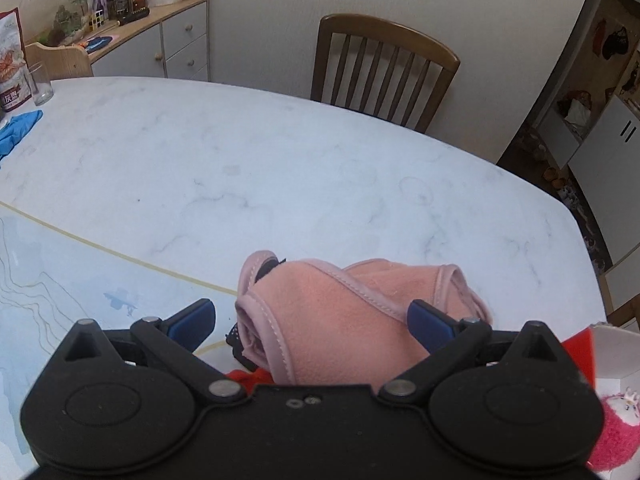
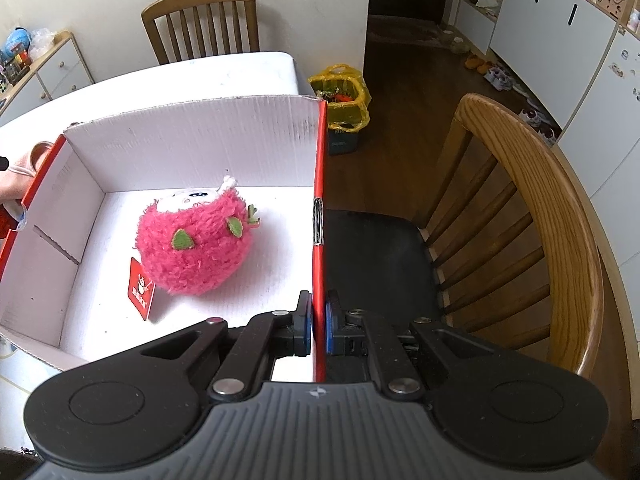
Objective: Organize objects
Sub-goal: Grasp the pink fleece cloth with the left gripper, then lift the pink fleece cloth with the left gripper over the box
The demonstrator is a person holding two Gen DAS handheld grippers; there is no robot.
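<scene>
A pink fleece cloth (image 1: 340,316) lies bunched on the marble table (image 1: 240,168), over something red and black at its near edge. My left gripper (image 1: 312,320) is open just above it, one blue pad on each side of the cloth; the left pad stands clear of the fabric. My right gripper (image 2: 318,320) is shut on the red-edged right wall of a white cardboard box (image 2: 200,136). Inside the box sits a fuzzy pink plush toy (image 2: 196,240) with a red tag. The box corner (image 1: 612,344) and the plush toy (image 1: 616,432) show at the left wrist view's lower right.
A blue glove (image 1: 16,128), a glass (image 1: 40,84) and a snack bag (image 1: 12,64) stand at the table's far left. Wooden chairs (image 1: 384,68) (image 2: 540,220) flank the table. A yellow bag (image 2: 346,96) sits on the floor past the box.
</scene>
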